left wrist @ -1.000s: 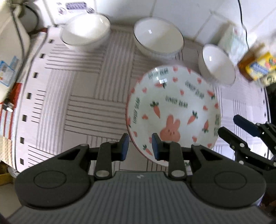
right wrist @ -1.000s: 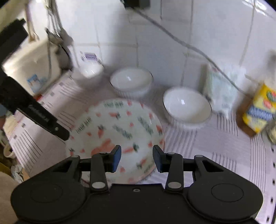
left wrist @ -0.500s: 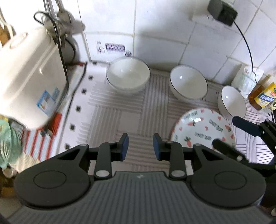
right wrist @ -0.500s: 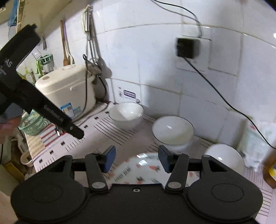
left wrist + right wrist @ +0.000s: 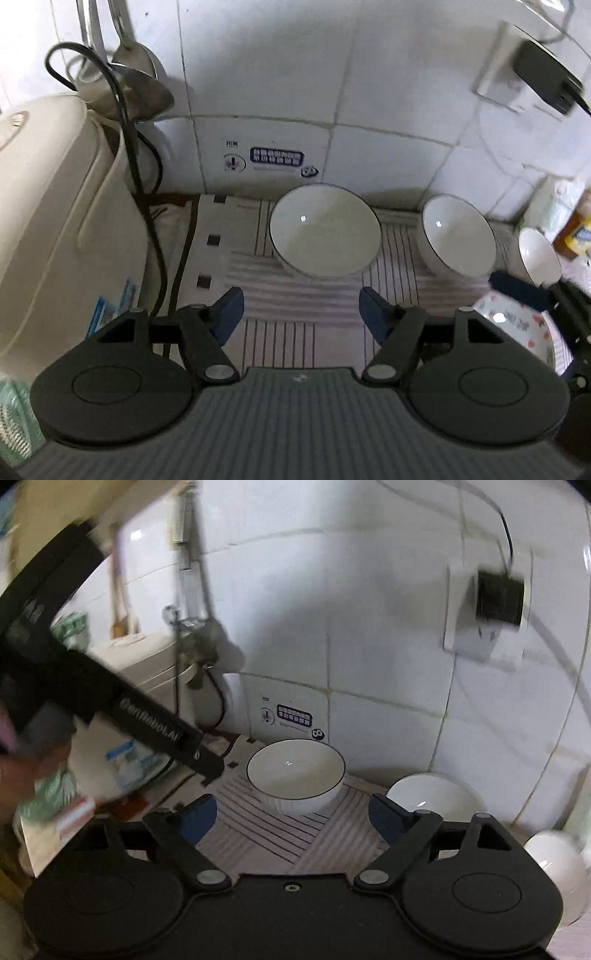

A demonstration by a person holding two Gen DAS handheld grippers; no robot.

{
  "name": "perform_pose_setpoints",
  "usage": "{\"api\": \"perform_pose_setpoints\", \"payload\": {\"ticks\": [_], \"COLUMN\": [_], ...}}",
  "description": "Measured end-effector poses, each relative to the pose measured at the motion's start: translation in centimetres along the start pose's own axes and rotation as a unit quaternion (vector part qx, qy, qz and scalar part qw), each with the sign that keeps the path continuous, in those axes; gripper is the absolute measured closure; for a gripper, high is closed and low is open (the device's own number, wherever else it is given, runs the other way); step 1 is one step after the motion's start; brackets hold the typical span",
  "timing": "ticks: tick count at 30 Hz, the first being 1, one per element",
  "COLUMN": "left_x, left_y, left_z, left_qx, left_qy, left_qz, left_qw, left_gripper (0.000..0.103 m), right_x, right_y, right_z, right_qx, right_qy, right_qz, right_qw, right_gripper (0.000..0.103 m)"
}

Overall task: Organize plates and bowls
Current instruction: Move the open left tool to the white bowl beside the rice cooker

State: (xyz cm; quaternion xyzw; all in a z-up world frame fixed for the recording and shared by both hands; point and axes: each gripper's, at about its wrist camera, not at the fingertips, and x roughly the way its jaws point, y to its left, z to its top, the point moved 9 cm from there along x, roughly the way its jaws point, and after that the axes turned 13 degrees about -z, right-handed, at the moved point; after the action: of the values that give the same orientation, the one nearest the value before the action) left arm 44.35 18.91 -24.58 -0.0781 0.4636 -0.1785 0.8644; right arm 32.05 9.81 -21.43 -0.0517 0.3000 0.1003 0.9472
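Note:
Three white bowls stand in a row along the tiled wall on a striped mat point(image 5: 295, 295): a large left bowl point(image 5: 325, 230), a middle bowl point(image 5: 458, 236) and a small right bowl point(image 5: 539, 254). A carrot-and-rabbit plate point(image 5: 517, 332) lies on the mat at the right, partly under the right gripper's finger. My left gripper point(image 5: 301, 314) is open and empty, just short of the left bowl. My right gripper point(image 5: 291, 814) is open and empty, facing the left bowl point(image 5: 295, 771); the middle bowl point(image 5: 432, 794) and the small bowl point(image 5: 554, 864) show at its right.
A cream rice cooker point(image 5: 48, 229) with a black cord point(image 5: 147, 206) stands at the left. Ladles point(image 5: 140, 85) hang on the wall above it. A wall socket with a black adapter point(image 5: 543, 77) is at the upper right. Bottles and packets point(image 5: 576, 229) crowd the far right.
Both grippers have drawn back from the carrot plate and swung left toward the large left bowl. Both sets of fingers have opened wide. The plate now lies at the right edge.

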Motion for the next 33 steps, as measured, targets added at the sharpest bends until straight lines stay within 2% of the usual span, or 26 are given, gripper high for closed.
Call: {"api": "perform_pose_setpoints", "payload": {"ticks": [4, 9, 14, 16, 17, 21, 23, 28, 33], "left_x": [2.6, 5.9, 8.1, 8.5, 8.8, 10.0, 10.4, 10.2, 9.0], "left_y": [1.6, 3.0, 4.5, 4.7, 4.8, 4.7, 4.5, 3.9, 3.5], "left_z": [1.0, 1.6, 1.5, 1.4, 1.4, 1.1, 1.0, 0.4, -1.2], "left_qx": [-0.008, -0.018, -0.037, -0.043, -0.043, -0.041, -0.043, -0.027, -0.042], "left_qy": [0.000, 0.014, 0.014, 0.016, 0.018, 0.034, 0.037, 0.041, 0.063], "left_qz": [-0.002, -0.008, -0.009, -0.015, -0.015, -0.027, -0.040, -0.028, -0.031], "left_qw": [1.0000, 0.9997, 0.9992, 0.9988, 0.9988, 0.9982, 0.9976, 0.9984, 0.9966], "left_gripper": [0.035, 0.035, 0.037, 0.043, 0.046, 0.076, 0.084, 0.087, 0.087], "right_x": [3.1, 7.1, 10.3, 11.7, 12.1, 13.2, 13.7, 14.4, 13.1], "right_y": [-0.3, -0.5, -0.5, -0.8, -0.9, -0.9, -0.8, -1.2, -1.2], "right_z": [0.1, -0.9, -1.5, -1.6, -1.6, -1.8, -2.0, -2.2, -2.6], "right_qx": [0.066, 0.097, 0.119, 0.131, 0.141, 0.158, 0.164, 0.186, 0.193], "right_qy": [0.020, 0.056, 0.082, 0.097, 0.108, 0.132, 0.144, 0.156, 0.166], "right_qz": [-0.001, -0.014, -0.027, -0.040, -0.044, -0.050, -0.052, -0.069, -0.064], "right_qw": [0.998, 0.994, 0.989, 0.986, 0.983, 0.977, 0.975, 0.968, 0.965], "right_gripper": [0.015, 0.028, 0.034, 0.048, 0.049, 0.055, 0.062, 0.078, 0.079]}}
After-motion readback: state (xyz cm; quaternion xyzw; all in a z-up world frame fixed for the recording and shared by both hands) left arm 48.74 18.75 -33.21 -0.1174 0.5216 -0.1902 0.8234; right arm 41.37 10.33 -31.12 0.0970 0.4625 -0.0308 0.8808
